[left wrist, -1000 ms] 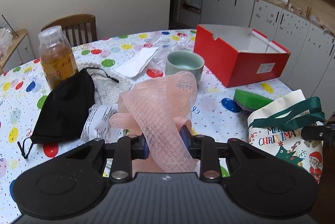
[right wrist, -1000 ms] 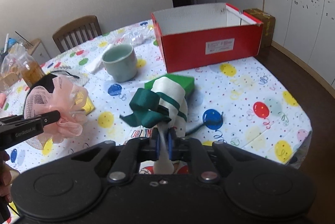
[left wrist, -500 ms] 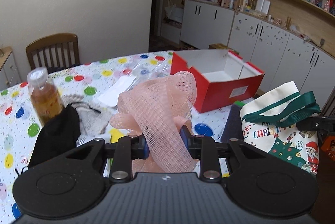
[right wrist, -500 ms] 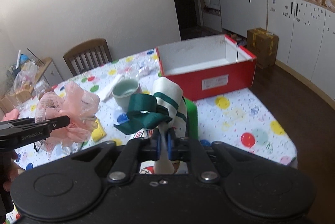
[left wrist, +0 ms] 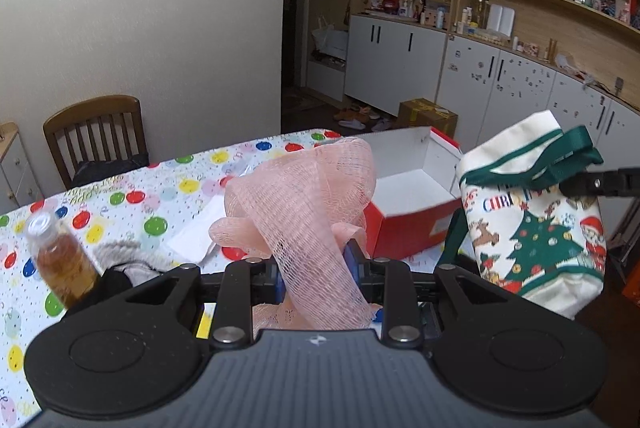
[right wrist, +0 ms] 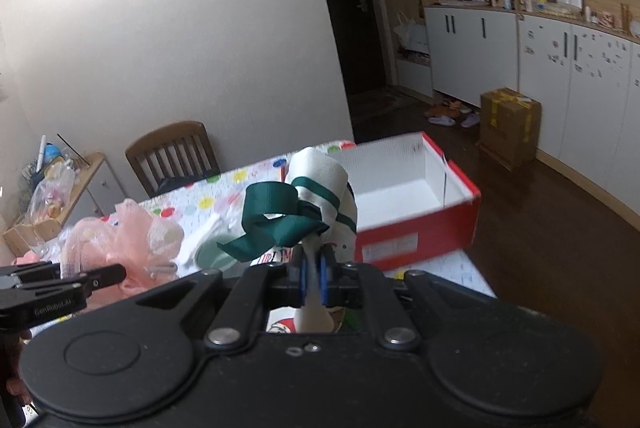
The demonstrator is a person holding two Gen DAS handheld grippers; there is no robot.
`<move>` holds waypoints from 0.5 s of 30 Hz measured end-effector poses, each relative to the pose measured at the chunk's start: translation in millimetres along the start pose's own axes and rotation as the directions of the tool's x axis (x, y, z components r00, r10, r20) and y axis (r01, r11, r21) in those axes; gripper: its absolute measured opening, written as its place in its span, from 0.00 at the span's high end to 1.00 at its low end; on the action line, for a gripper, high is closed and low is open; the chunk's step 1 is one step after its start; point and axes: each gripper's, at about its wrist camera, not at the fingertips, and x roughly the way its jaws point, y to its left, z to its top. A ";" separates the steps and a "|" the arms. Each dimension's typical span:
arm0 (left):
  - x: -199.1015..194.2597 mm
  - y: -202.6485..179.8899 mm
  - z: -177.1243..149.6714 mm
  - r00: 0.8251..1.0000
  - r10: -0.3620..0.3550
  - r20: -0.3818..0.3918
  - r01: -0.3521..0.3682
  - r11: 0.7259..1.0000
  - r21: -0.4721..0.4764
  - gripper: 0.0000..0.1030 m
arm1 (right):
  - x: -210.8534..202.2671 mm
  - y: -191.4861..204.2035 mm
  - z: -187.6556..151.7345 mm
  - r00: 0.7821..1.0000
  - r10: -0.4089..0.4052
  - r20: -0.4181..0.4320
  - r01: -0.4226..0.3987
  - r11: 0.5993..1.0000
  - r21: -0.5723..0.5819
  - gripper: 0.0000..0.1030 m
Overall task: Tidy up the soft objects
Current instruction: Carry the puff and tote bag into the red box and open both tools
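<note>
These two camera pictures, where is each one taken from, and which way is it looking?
Left wrist view: rides on the left gripper, looking forward along its fingers clamped on the pink mesh pouf, across the table.
Right wrist view: rides on the right gripper, looking forward along its fingers pinching the Christmas bag.
Shared: the red box, the chair, both soft items, and each other's gripper.

"GenRobot.AI" stands on the left gripper; the Christmas bag shows "CHRI" (rest hidden).
</note>
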 end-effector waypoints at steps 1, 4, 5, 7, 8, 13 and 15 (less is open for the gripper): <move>5.1 -3.9 5.1 1.000 0.007 0.001 -0.007 1.000 0.001 0.73 | 5.0 -5.6 7.4 1.000 0.009 0.002 -0.009 1.000 -0.008 0.95; 21.1 -17.6 19.4 1.000 0.024 0.003 -0.024 1.000 0.007 0.73 | 20.7 -24.0 27.9 0.999 0.044 -0.001 -0.044 0.999 -0.017 0.95; 27.0 -22.8 24.2 1.000 0.028 0.004 -0.028 1.000 0.009 0.73 | 26.1 -29.4 34.2 0.998 0.057 -0.003 -0.057 0.998 -0.022 0.95; 38.8 -32.1 33.0 0.999 0.035 0.002 -0.035 0.999 0.000 0.73 | 35.8 -41.7 46.7 0.997 0.073 -0.002 -0.073 0.997 -0.029 0.95; 45.9 -37.3 37.7 0.999 0.037 -0.001 -0.037 0.999 -0.002 0.73 | 41.7 -46.3 53.5 0.997 0.078 -0.002 -0.078 0.996 -0.038 0.95; 79.0 -64.0 58.0 0.999 0.044 -0.010 -0.044 0.999 0.004 0.73 | 72.5 -72.2 82.0 0.996 0.087 -0.011 -0.088 0.994 -0.066 0.95; 92.6 -74.1 66.0 0.999 0.047 -0.015 -0.046 0.999 0.005 0.73 | 87.4 -81.9 90.5 0.995 0.093 -0.025 -0.094 0.993 -0.072 0.94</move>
